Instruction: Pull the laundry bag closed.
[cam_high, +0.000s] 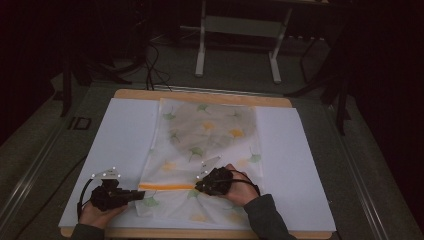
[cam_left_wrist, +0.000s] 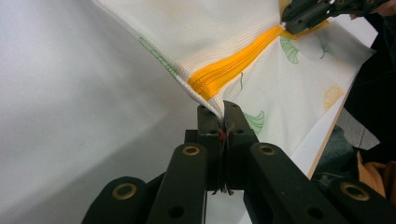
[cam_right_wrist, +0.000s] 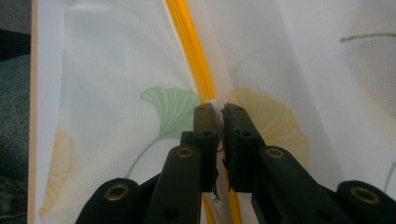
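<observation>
A white mesh bag (cam_high: 207, 135) printed with green and yellow ginkgo leaves lies flat on the white sheet (cam_high: 120, 135). An orange zipper (cam_high: 167, 186) runs across its near end. My left gripper (cam_high: 142, 194) is shut on the bag's left corner at the zipper's end (cam_left_wrist: 222, 114), and the fabric (cam_left_wrist: 205, 28) is pulled taut from it. My right gripper (cam_high: 199, 186) sits at the middle of the bag, shut on the zipper (cam_right_wrist: 189, 42) where the orange line reaches its tips (cam_right_wrist: 218, 112). In the left gripper view the right gripper (cam_left_wrist: 287, 23) pinches the far end of the zipper (cam_left_wrist: 233, 65).
The white sheet covers a wooden tabletop whose edge (cam_high: 200, 95) shows at the back and front. A grey metal stand (cam_high: 240, 30) and cables (cam_high: 152, 65) are on the dark floor beyond. Bare sheet lies left (cam_high: 115, 150) and right (cam_high: 295, 160) of the bag.
</observation>
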